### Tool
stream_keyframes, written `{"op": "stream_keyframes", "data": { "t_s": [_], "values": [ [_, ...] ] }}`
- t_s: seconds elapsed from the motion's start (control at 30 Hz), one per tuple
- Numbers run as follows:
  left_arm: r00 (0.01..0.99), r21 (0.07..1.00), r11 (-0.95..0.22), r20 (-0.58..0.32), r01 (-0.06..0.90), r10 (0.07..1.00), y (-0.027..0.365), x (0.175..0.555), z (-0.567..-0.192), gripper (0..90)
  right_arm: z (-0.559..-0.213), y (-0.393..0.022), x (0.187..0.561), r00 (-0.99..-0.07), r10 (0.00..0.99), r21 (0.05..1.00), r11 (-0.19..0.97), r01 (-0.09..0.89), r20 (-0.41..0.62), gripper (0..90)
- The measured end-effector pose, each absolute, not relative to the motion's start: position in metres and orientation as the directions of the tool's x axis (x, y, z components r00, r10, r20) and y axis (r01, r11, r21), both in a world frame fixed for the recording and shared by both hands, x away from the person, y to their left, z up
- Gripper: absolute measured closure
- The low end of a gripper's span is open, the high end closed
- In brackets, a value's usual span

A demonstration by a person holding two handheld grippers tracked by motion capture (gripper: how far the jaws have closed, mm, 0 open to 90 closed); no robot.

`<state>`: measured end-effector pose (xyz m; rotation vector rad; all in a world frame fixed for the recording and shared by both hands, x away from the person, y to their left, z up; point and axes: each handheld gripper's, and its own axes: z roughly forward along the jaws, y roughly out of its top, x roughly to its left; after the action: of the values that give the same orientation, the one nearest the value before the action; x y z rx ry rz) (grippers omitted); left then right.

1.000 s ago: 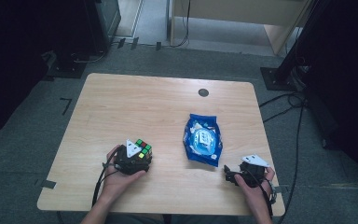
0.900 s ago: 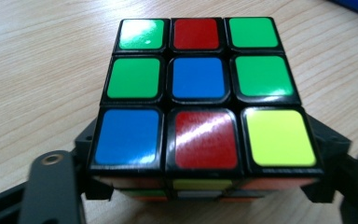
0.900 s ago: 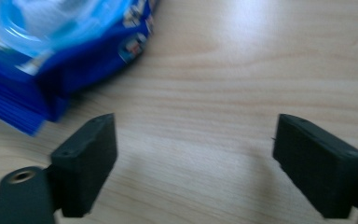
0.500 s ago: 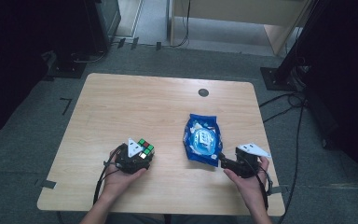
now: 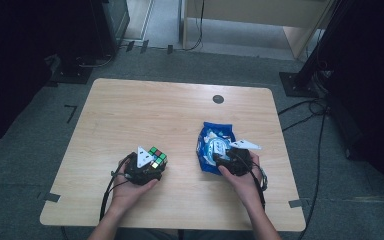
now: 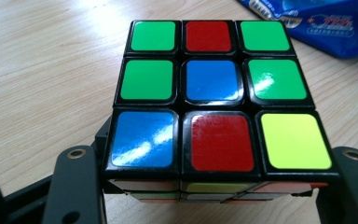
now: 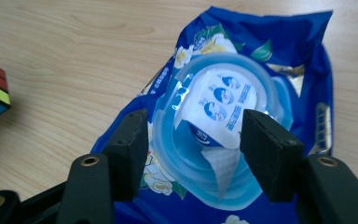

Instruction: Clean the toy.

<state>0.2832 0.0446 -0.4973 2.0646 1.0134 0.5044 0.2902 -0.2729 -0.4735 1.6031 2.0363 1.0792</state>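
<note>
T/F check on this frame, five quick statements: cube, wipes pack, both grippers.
1. The left gripper has its jaws around the puzzle cube. True.
2. The centre tile on the cube's top face is yellow. False: it is blue, with yellow at one corner.
3. The right gripper is open over the blue wipes pack. True: its jaws stand apart on either side of the round dispenser lid.
4. The wipes pack is sealed shut. False: the label flap is lifted and a white wipe pokes out.
5. The cube sits on top of the wipes pack. False: in the high view they lie apart on the wooden table, the cube to the left of the pack.
</note>
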Motion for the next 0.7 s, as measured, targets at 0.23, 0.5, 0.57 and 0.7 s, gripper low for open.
{"op": "stream_keyframes", "data": {
  "t_s": [0.23,0.5,0.57,0.7],
  "values": [
    [0.621,0.783,-0.391,0.008,0.484,0.784,0.045,0.282,-0.497,34.0,-0.488,-0.265,0.295,-0.263,0.955,0.688,0.102,0.719,0.134,63.6],
    [0.613,0.794,-0.371,-0.003,0.482,0.790,0.050,0.281,-0.494,34.0,-0.477,-0.274,0.293,-0.275,0.947,0.752,0.061,0.656,0.164,90.0],
    [0.614,0.793,-0.371,-0.005,0.483,0.790,0.051,0.281,-0.494,34.0,-0.469,-0.282,0.290,-0.286,0.940,0.795,0.029,0.606,0.184,90.0],
    [0.616,0.791,-0.373,-0.006,0.484,0.788,0.051,0.282,-0.495,34.0,-0.462,-0.290,0.288,-0.262,0.951,0.825,0.013,0.564,0.164,90.0]
  ]
}}
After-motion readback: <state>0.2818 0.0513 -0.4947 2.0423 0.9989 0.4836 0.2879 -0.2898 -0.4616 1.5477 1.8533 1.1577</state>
